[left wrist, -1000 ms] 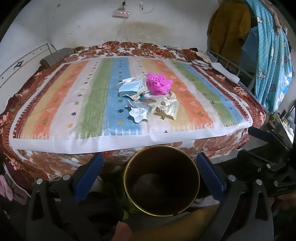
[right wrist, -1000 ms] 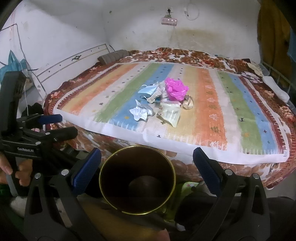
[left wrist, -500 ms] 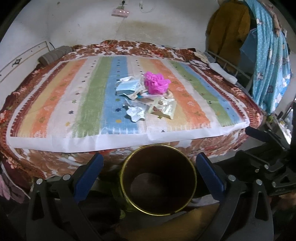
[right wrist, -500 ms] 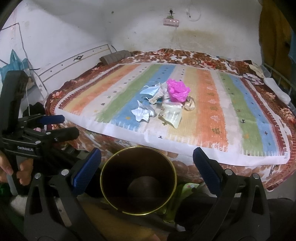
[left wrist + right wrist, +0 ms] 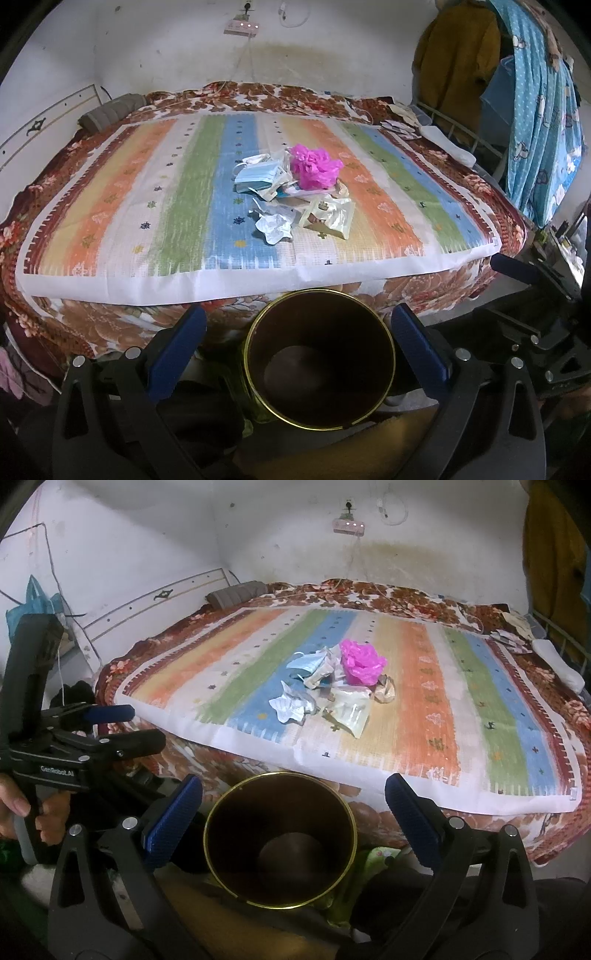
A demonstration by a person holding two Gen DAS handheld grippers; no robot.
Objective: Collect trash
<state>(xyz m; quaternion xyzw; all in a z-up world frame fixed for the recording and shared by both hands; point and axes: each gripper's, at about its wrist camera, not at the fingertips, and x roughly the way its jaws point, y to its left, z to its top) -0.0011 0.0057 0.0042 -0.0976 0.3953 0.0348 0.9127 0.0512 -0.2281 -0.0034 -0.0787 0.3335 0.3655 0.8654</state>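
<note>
A pile of trash lies mid-bed on the striped mat (image 5: 122,206): a pink crumpled bag (image 5: 314,166), a blue face mask (image 5: 256,173), crumpled white paper (image 5: 273,225) and a clear wrapper (image 5: 330,216). The pile also shows in the right wrist view, with the pink bag (image 5: 360,662) and white paper (image 5: 291,707). A dark bin with a gold rim (image 5: 319,363) stands below the bed's near edge, also in the right wrist view (image 5: 279,843). My left gripper (image 5: 299,338) is open above the bin. My right gripper (image 5: 293,812) is open too. Both are empty.
The bed has a floral cover (image 5: 110,317) and a grey pillow (image 5: 110,112) at the far left. Clothes and a blue curtain (image 5: 539,122) hang at the right. The left gripper's body (image 5: 74,746) shows at the left of the right wrist view.
Both grippers have drifted slightly, so the bed and the trash pile sit a little differently in view. The jaws stay open and the trash has not moved.
</note>
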